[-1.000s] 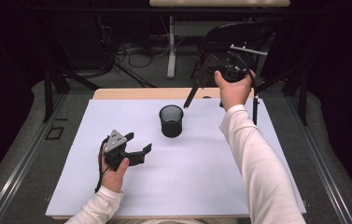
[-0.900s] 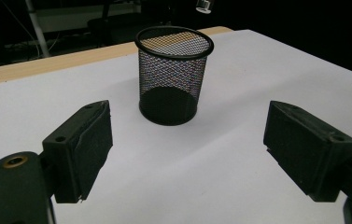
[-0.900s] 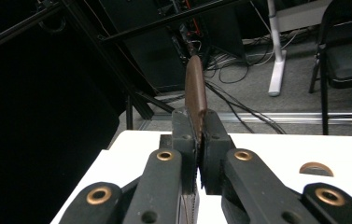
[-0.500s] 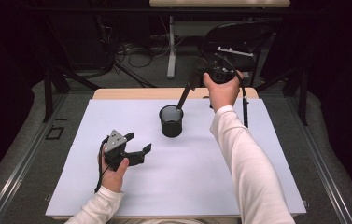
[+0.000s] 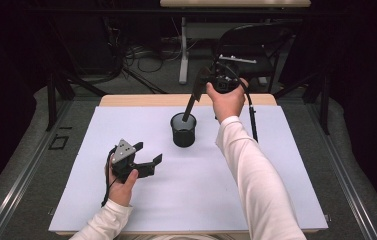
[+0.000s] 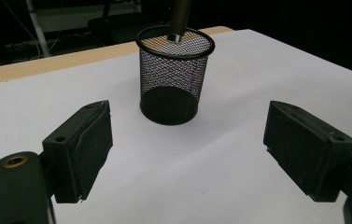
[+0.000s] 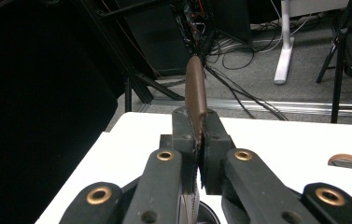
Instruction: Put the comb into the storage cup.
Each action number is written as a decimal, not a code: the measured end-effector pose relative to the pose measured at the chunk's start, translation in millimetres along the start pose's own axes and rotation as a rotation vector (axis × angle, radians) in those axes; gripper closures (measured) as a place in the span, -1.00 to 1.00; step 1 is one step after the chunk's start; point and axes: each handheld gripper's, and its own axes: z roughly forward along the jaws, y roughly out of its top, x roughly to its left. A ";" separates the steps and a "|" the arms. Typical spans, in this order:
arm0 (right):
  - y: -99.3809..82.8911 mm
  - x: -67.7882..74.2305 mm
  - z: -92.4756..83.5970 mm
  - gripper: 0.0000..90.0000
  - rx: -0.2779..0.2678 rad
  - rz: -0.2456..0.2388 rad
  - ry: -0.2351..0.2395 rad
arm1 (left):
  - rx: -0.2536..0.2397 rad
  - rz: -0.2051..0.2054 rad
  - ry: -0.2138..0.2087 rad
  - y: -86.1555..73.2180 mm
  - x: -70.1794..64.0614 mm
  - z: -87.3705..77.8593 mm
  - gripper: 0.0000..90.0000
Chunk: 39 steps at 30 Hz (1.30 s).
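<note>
A black mesh cup [image 5: 183,131] [image 6: 173,74] stands upright on the white sheet [image 5: 201,200], slightly back of centre. My right gripper [image 5: 202,81] [image 7: 199,133] hovers above and behind it, shut on a slim dark brown stick-like tool [image 5: 192,102] [image 7: 195,91]. The tool slants down to the left, and its lower end [image 6: 178,21] sits just inside the cup's rim. Resting low on the sheet at the front left, my left gripper [image 5: 148,152] [image 6: 187,149] is open with nothing between its jaws and faces the cup.
The wooden table edge [image 5: 141,100] runs along the back of the sheet. Behind it are a folding chair [image 5: 271,40], a white stand leg [image 5: 183,55] and floor cables. Metal rails [image 5: 21,165] flank the table on both sides.
My right hand has carried the tool leftward and slightly down, from right of the cup to over it, so its lower end now dips into the rim. The left gripper has stayed put.
</note>
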 end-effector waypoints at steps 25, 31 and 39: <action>-24.0 -1.1 22.3 0.95 0.052 0.021 -0.015 | 0.000 -0.004 0.003 -0.2 0.2 -0.2 -0.64; -32.2 -1.8 27.6 0.95 0.073 0.027 -0.004 | 0.004 -0.006 0.001 -0.4 1.0 0.5 -0.65; -42.9 -3.4 36.3 0.95 0.100 0.025 -0.002 | 0.004 -0.010 0.007 -0.9 2.1 -0.7 -0.64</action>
